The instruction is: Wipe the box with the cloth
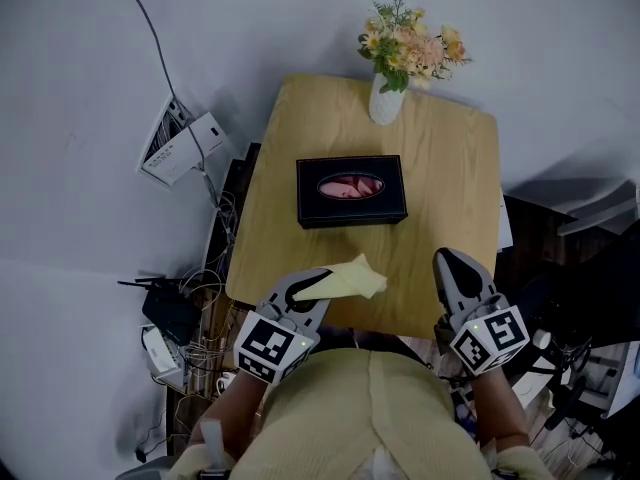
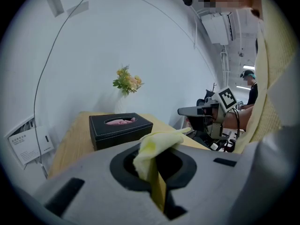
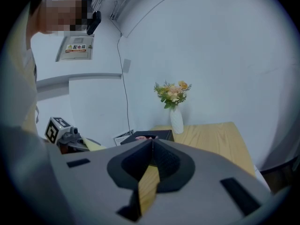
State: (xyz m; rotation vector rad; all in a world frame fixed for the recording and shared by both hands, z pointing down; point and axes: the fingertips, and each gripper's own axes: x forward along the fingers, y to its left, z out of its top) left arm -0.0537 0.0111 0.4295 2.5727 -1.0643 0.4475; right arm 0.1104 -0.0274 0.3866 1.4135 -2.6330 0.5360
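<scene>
The head view looks steeply down from above the person on the whole table (image 1: 450,168), while the left gripper view and the right gripper view look low and almost level from its near edge toward its far side, and all three share the box (image 1: 351,190) and the vase (image 1: 386,100).

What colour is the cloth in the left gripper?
Pale yellow. The cloth shows best in the left gripper view.
</scene>
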